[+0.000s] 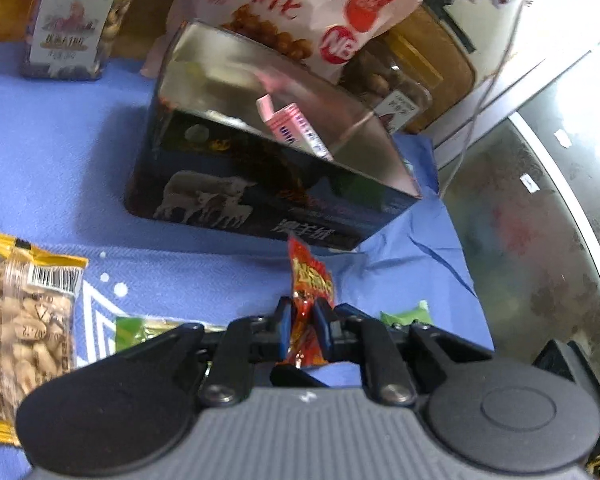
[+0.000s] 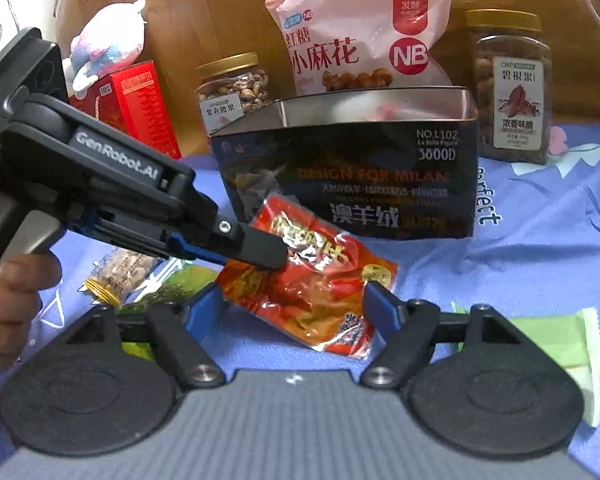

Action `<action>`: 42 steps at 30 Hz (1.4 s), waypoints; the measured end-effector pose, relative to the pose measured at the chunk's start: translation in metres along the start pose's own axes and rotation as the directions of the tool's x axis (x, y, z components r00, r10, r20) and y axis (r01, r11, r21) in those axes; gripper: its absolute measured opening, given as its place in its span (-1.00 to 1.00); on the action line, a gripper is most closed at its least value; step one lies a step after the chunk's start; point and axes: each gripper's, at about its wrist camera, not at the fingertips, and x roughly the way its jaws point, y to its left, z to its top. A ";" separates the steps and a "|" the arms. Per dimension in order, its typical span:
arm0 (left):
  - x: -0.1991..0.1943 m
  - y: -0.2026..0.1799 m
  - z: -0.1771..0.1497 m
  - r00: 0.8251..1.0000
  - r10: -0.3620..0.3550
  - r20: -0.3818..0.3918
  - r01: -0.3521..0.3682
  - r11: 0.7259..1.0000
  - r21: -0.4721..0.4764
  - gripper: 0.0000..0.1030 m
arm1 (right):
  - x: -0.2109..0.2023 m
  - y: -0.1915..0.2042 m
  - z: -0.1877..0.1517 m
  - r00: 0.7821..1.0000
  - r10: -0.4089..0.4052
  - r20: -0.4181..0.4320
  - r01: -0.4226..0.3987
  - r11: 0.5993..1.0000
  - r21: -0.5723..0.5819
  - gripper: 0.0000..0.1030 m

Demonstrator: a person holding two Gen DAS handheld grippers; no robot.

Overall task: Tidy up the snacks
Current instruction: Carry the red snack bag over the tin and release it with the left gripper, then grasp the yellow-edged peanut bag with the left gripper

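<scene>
My left gripper point(image 1: 302, 314) is shut on a red snack packet point(image 1: 310, 284) and holds it up in front of the open dark tin box point(image 1: 260, 200). A pink packet point(image 1: 296, 130) lies inside the tin. In the right wrist view the left gripper point(image 2: 266, 256) comes in from the left, pinching the red packet point(image 2: 316, 284) above the blue cloth, just before the tin point(image 2: 348, 176). My right gripper point(image 2: 290, 306) is open, its fingers apart on either side of the red packet, not touching it.
A peanut packet point(image 1: 24, 320) and green packets point(image 2: 560, 332) lie on the blue cloth point(image 1: 60, 160). Behind the tin stand a pink NB bag point(image 2: 364, 40), nut jars point(image 2: 512, 88) point(image 2: 232, 84), a red box point(image 2: 140, 108) and a plush toy point(image 2: 108, 40).
</scene>
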 end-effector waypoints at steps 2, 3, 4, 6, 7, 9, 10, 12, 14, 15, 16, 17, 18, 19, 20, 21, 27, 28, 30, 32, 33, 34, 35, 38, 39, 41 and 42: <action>-0.007 -0.007 -0.002 1.000 0.005 0.021 -0.006 0.999 0.033 -0.76 | -0.007 -0.003 -0.002 1.000 0.010 0.021 -0.010 1.000 0.012 0.65; -0.009 -0.010 -0.003 1.000 0.003 0.030 -0.004 0.999 0.042 -0.77 | -0.010 -0.003 -0.002 1.000 0.010 0.026 -0.010 1.000 0.023 0.74; -0.011 -0.011 -0.003 0.999 -0.003 0.035 0.001 0.999 0.046 -0.77 | -0.011 -0.005 -0.002 1.000 0.007 0.023 -0.008 0.999 0.038 0.84; -0.017 -0.012 -0.005 0.999 -0.015 0.044 0.013 0.999 0.051 -0.77 | -0.009 -0.007 -0.002 1.000 0.002 0.006 -0.002 0.999 0.052 0.86; -0.018 -0.014 -0.006 0.999 -0.019 0.051 0.016 0.998 0.059 -0.77 | -0.007 -0.008 -0.002 1.000 0.004 -0.003 -0.004 0.999 0.053 0.87; -0.021 -0.015 -0.009 0.998 -0.019 0.056 0.015 0.997 0.072 -0.77 | -0.003 -0.005 -0.001 1.000 0.007 -0.015 -0.006 0.999 0.044 0.92; -0.021 -0.017 -0.009 0.998 -0.021 0.054 0.017 0.997 0.072 -0.77 | 0.001 -0.003 0.000 1.000 0.008 -0.025 -0.007 0.999 0.033 0.91; -0.022 -0.018 -0.010 0.998 -0.019 0.057 0.015 0.997 0.072 -0.77 | 0.004 0.001 -0.001 1.000 0.009 -0.021 -0.009 1.000 0.014 0.57; -0.030 -0.021 -0.010 0.997 -0.012 0.078 0.005 0.996 0.086 -0.77 | 0.003 0.003 -0.003 1.000 -0.009 -0.021 0.010 1.000 0.006 0.15; -0.035 -0.023 -0.010 0.996 -0.024 0.087 0.016 0.996 0.091 -0.77 | 0.000 0.004 -0.004 1.000 0.002 -0.014 -0.002 1.000 0.010 0.12; -0.041 -0.025 -0.009 0.994 -0.037 0.098 0.028 0.995 0.097 -0.77 | -0.005 0.003 -0.004 1.000 0.023 0.003 -0.023 0.999 0.030 0.11; -0.047 -0.028 -0.007 0.992 -0.048 0.115 0.036 0.993 0.112 -0.77 | -0.011 0.003 -0.002 0.999 0.033 0.027 -0.034 0.999 0.041 0.10; -0.052 -0.030 -0.005 0.990 -0.055 0.129 0.039 0.992 0.123 -0.77 | -0.017 0.005 0.002 0.998 0.031 0.057 -0.033 0.999 0.034 0.10; -0.055 -0.033 -0.001 0.988 -0.061 0.144 0.042 0.990 0.134 -0.76 | -0.022 0.008 0.008 0.996 0.020 0.086 -0.021 1.000 0.017 0.10; -0.059 -0.035 0.004 0.985 -0.066 0.160 0.043 0.989 0.144 -0.76 | -0.026 0.009 0.015 0.994 0.011 0.113 -0.011 1.000 0.001 0.10; -0.062 -0.037 0.010 0.982 -0.068 0.175 0.042 0.988 0.152 -0.75 | -0.028 0.010 0.023 0.991 0.007 0.135 -0.005 1.000 -0.014 0.10; -0.053 -0.029 0.052 0.973 0.011 0.232 -0.040 0.992 0.122 -0.65 | -0.002 0.004 0.066 0.988 -0.017 0.155 0.030 0.997 -0.078 0.13; -0.049 -0.026 0.060 0.969 0.035 0.243 -0.064 0.991 0.114 -0.65 | 0.004 0.002 0.071 0.987 -0.022 0.158 0.036 0.996 -0.086 0.13; -0.041 -0.020 0.072 0.963 0.084 0.256 -0.113 0.989 0.101 -0.64 | 0.015 -0.001 0.077 0.987 -0.040 0.159 0.057 0.993 -0.103 0.13; -0.032 -0.014 0.080 0.957 0.139 0.255 -0.166 0.982 0.087 -0.64 | 0.023 -0.005 0.080 0.987 -0.055 0.149 0.069 0.993 -0.095 0.16; -0.027 -0.011 0.084 0.954 0.162 0.253 -0.190 0.978 0.089 -0.64 | 0.025 -0.007 0.080 0.988 -0.053 0.147 0.066 0.995 -0.081 0.18; -0.023 -0.010 0.084 0.950 0.185 0.253 -0.214 0.972 0.092 -0.64 | 0.026 -0.009 0.080 0.987 -0.054 0.153 0.065 0.996 -0.068 0.27; -0.019 -0.009 0.085 0.945 0.212 0.251 -0.242 0.965 0.098 -0.64 | 0.025 -0.009 0.078 0.986 -0.056 0.159 0.067 0.996 -0.062 0.31; -0.020 -0.009 0.080 0.943 0.214 0.254 -0.250 0.961 0.120 -0.54 | 0.016 -0.011 0.075 0.981 -0.056 0.183 0.064 0.997 -0.036 0.31; -0.024 -0.009 0.078 0.941 0.215 0.262 -0.254 0.959 0.122 -0.53 | 0.012 -0.012 0.073 0.981 -0.054 0.188 0.060 0.998 -0.024 0.31; -0.036 -0.012 0.071 0.938 0.202 0.280 -0.246 0.960 0.131 -0.53 | 0.003 -0.013 0.070 0.979 -0.047 0.197 0.048 0.999 0.001 0.31; -0.045 -0.012 0.066 0.937 0.194 0.290 -0.241 0.961 0.134 -0.53 | -0.003 -0.012 0.067 0.979 -0.037 0.200 0.034 0.999 0.015 0.31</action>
